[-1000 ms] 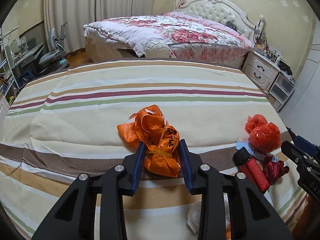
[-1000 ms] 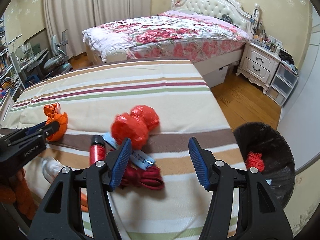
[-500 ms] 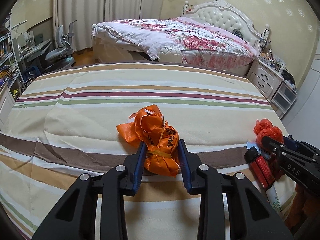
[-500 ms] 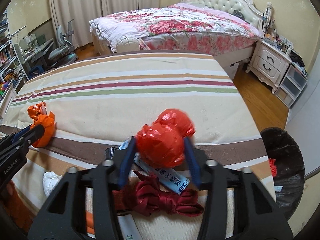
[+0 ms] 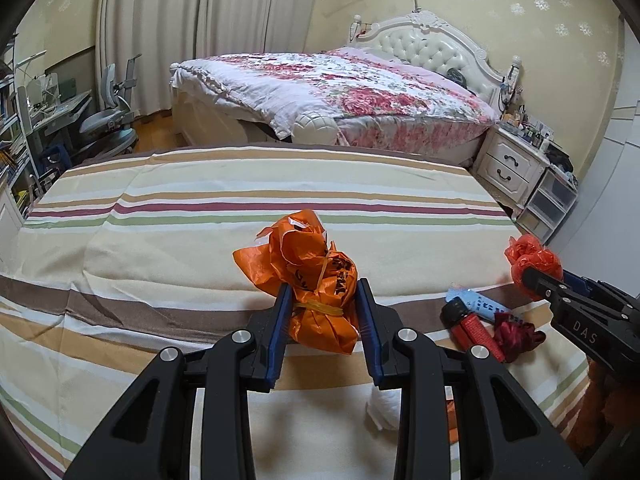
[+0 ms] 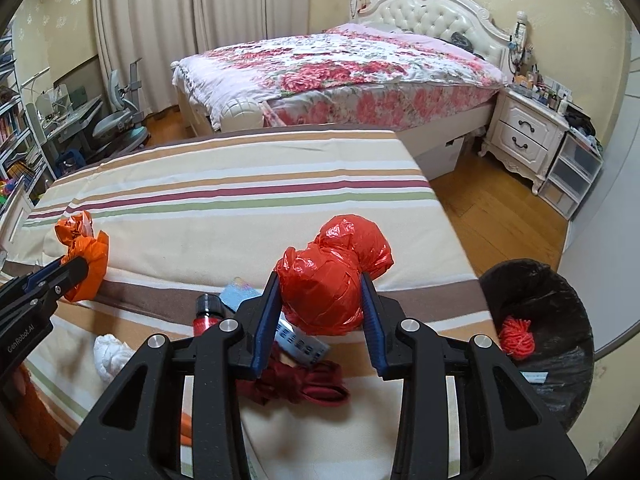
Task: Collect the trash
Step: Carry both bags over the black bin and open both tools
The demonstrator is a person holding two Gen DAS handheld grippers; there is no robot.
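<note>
While I hold both tongs over it, the striped counter fills the near field, with the floral bed beyond it at far centre. On the floor at near right in the right wrist view stands the black-lined trash bin, with a red mesh wad lying inside.

Left tongs: clenched on the orange plastic bag, blue pads pressing both of its flanks, near centre of the counter.

Right tongs: jaws closing, the pads against both sides of the red plastic bag, near the counter's right edge and left of the bin.

Smaller items, on the counter beneath and beside the red bag: a dark red ribbon bundle; a red bottle with black cap; a blue-and-white packet, partly under the bag; a white crumpled tissue to the near left of the bottle.
</note>
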